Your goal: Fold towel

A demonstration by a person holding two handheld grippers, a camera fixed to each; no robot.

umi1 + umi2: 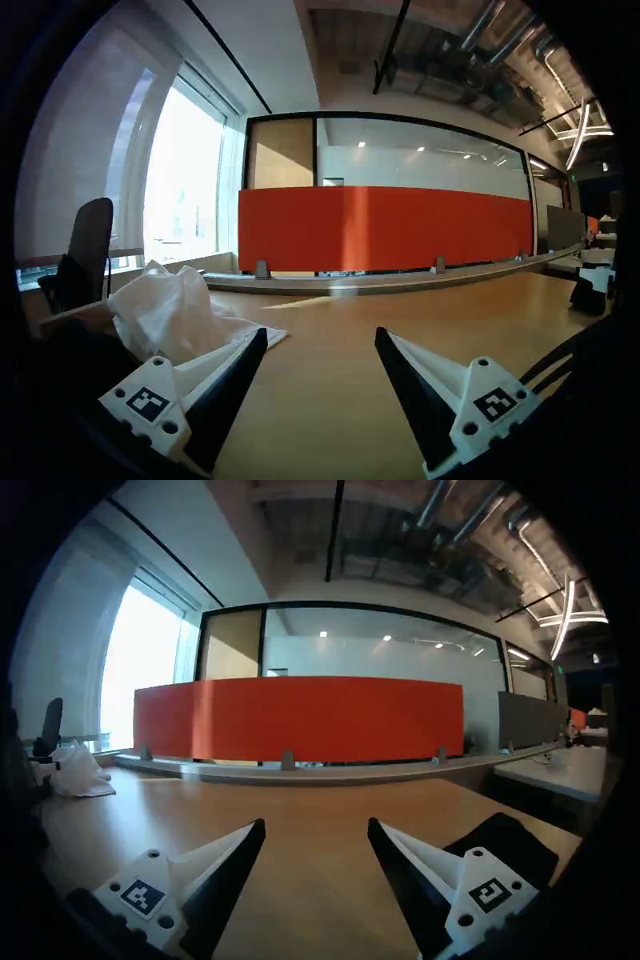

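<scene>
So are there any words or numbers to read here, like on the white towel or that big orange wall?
No words, numbers or brand names can be read anywhere.
The black-and-white square markers on the left gripper and right gripper are coded patterns, not letters.
The crumpled white towel, the long orange partition panel and the light wooden table are plain.

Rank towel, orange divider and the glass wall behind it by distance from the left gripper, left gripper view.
1. towel: crumpled on desk, just ahead, left side.
2. orange divider: along desk's far edge.
3. glass wall: behind divider, farthest.
</scene>
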